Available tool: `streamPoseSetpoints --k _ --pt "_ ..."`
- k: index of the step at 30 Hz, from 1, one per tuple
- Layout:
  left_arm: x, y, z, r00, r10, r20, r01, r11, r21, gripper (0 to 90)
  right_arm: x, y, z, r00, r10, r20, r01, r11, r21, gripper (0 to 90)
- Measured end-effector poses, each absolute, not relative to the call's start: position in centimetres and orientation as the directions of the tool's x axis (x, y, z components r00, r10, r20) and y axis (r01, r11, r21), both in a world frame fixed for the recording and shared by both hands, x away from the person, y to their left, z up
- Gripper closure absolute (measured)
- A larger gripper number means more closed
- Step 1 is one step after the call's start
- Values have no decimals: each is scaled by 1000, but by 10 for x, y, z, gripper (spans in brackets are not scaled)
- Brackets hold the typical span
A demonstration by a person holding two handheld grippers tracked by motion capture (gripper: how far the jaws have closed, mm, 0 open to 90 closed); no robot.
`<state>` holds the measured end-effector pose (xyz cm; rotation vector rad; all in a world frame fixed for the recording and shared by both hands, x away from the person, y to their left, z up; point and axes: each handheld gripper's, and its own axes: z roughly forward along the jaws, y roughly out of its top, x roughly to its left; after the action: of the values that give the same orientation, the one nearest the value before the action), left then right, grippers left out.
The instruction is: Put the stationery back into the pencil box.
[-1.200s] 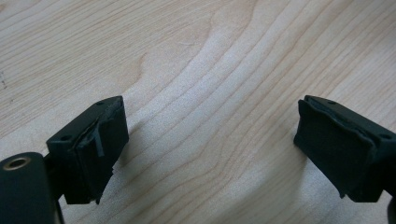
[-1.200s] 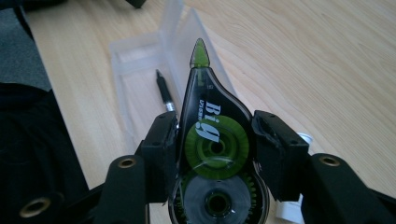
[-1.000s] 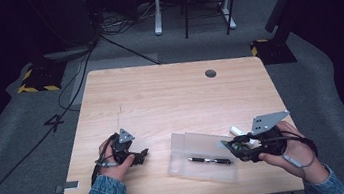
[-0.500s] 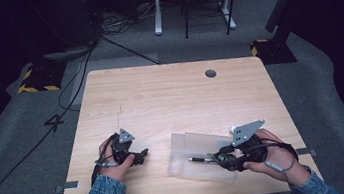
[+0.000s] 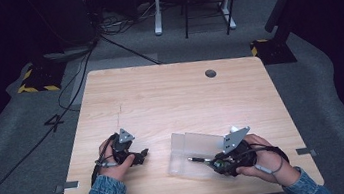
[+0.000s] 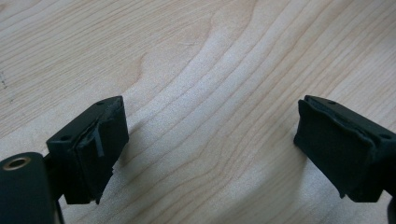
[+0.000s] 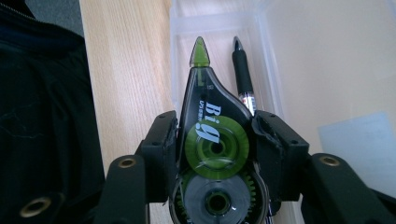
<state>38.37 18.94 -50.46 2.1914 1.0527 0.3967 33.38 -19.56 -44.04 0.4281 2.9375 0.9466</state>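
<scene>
Since half a second ago the right gripper (image 5: 219, 163) has eased a little lower and further over the clear plastic case (image 5: 193, 150), while the left gripper (image 5: 142, 156) has stayed where it was on the table (image 5: 170, 97). From the high view, the case lies open at about 5 o'clock on the tabletop, its lid spread flat toward 12 o'clock, and a black pen (image 5: 199, 159) rests inside it, pointing toward 9 o'clock. The right hand (image 5: 259, 158) holds its gripper at the case's 3 o'clock end, with the grey plate (image 5: 235, 138) standing up above it.

Along the right gripper view, the two black jaws pinch a green correction tape dispenser (image 7: 212, 140) by its sides, its pointed green tip (image 7: 199, 51) aimed toward 12 o'clock into the tray of the case (image 7: 271, 93). The pen (image 7: 243, 77) lies just beside the dispenser at its 3 o'clock side, parallel to it. A dark sleeve or garment (image 7: 46, 116) shows at 9 o'clock.

Over at 7 o'clock on the table, the left hand (image 5: 113, 160) rests with its gripper close to the wood. In the left gripper view the pads (image 6: 100, 149) stand spread well apart, with bare wood grain (image 6: 210, 93) between them and nothing held
</scene>
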Motion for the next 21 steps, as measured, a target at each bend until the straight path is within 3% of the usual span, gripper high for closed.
streamPoseSetpoints --k 21 --pt "384 189 -504 630 776 -15 576 -455 679 98 338 -191 -460 -968 239 76 243 821 516 518"
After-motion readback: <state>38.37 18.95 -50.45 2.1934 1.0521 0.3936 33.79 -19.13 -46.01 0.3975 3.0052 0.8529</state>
